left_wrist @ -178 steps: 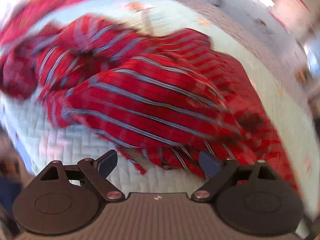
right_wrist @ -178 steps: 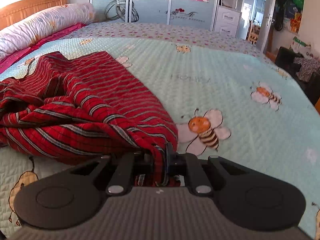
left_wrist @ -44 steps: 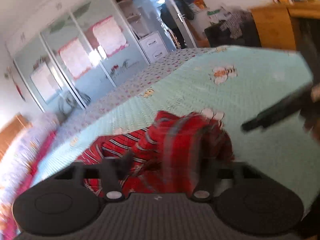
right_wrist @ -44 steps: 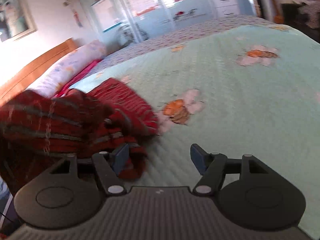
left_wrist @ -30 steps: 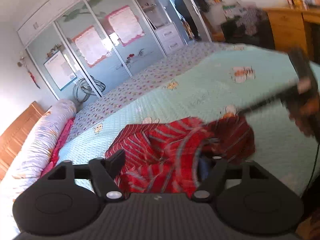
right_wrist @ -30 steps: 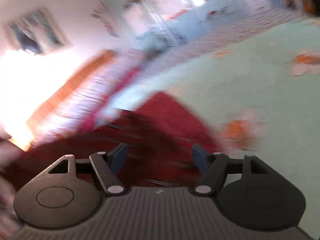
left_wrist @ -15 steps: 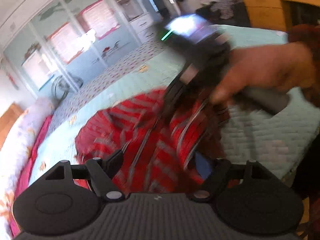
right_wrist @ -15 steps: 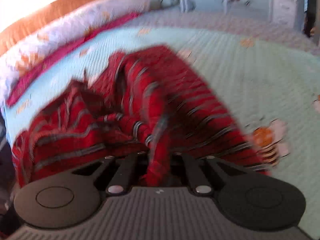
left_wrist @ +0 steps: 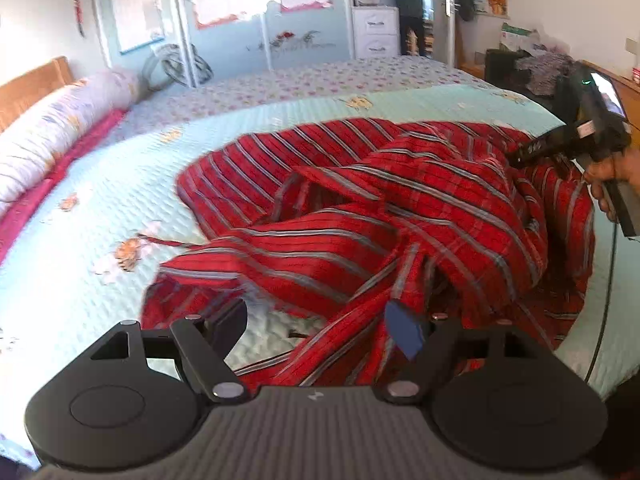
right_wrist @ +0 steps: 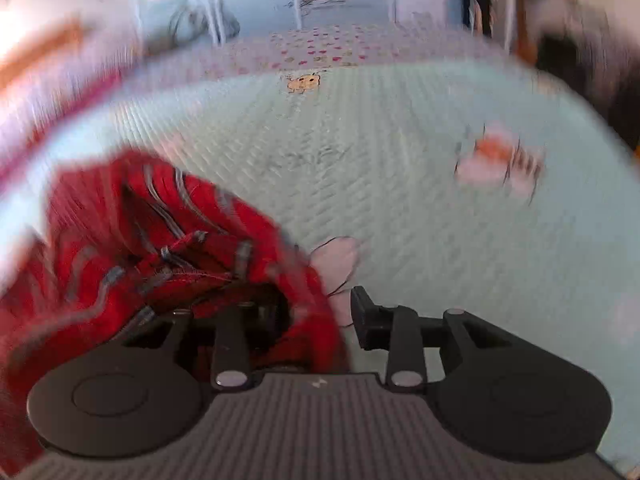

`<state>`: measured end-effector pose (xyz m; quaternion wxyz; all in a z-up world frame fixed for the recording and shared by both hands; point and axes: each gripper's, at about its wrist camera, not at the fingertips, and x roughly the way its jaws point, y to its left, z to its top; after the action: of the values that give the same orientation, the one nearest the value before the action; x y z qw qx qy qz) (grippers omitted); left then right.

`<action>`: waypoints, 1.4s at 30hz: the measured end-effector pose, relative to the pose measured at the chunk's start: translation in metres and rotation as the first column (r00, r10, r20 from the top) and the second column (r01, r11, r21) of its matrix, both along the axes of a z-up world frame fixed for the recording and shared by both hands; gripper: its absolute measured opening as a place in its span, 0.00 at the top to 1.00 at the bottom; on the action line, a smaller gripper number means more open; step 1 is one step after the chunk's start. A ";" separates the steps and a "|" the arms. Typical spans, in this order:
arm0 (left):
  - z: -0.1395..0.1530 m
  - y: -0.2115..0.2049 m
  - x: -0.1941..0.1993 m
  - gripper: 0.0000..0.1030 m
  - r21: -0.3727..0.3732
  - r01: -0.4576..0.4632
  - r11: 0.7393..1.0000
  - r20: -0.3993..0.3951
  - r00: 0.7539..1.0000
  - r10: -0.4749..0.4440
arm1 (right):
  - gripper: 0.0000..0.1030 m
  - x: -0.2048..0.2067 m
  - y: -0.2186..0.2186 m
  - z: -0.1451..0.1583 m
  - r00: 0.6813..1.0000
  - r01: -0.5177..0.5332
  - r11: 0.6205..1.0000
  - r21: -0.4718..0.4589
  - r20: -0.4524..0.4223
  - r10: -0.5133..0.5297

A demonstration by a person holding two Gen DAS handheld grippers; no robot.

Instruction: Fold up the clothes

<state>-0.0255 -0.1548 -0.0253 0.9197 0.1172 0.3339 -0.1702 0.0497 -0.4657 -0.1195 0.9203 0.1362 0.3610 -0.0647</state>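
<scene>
You are holding your left gripper (left_wrist: 320,320) low over the near edge of the bed, and its two fingers are standing wide apart. They are not gripping anything. A strip of the red striped shirt (left_wrist: 400,216) is lying loose in the gap between them, running past the blue pad (left_wrist: 404,332) on the right finger.

The shirt is lying in a crumpled heap on the pale green quilt (left_wrist: 120,184). It is spreading from the middle of the bed to the right side, with folds piling over each other, and one part is hanging down over the near right edge.

You are holding your right gripper (right_wrist: 304,308) at the right side of that heap. In the left wrist view you can see your hand (left_wrist: 616,176) around its handle, with its tip resting against the far right part of the shirt. In the right wrist view the picture is blurry. The right finger (right_wrist: 364,312) is standing clear, away from the cloth. The shirt (right_wrist: 160,256) is bunching over the left finger and into the gap, so I cannot tell if the fingers are pinching it or just open with cloth draped on them.

A bee picture (right_wrist: 500,160) is showing on the quilt (right_wrist: 400,184), far to the right of the shirt. A long pillow (left_wrist: 52,124) is lying along the far left side of the bed, beside a wooden headboard (left_wrist: 28,88). A person (left_wrist: 410,12) is standing in the doorway at the far end of the room.
</scene>
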 end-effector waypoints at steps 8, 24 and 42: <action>-0.012 -0.052 0.029 0.23 -0.191 0.136 0.972 -0.094 0.983 -0.156 | 0.41 -0.102 -0.002 0.028 0.947 0.099 0.984 0.151 0.288 -0.140; 0.073 -0.055 0.029 0.97 -0.300 0.081 0.950 0.149 0.988 -0.037 | 0.38 -0.176 0.031 0.011 0.975 0.047 0.996 0.074 0.215 -0.062; 0.136 -0.092 0.037 0.98 -0.288 0.175 0.942 0.166 0.977 -0.131 | 0.33 -0.109 0.144 0.081 0.832 -0.381 0.839 -0.388 0.251 0.494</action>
<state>0.0112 -0.2464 0.1110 0.9324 0.0135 0.2267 -0.2813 -0.0588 -0.3214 -0.0381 0.9677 -0.0943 0.2022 0.1172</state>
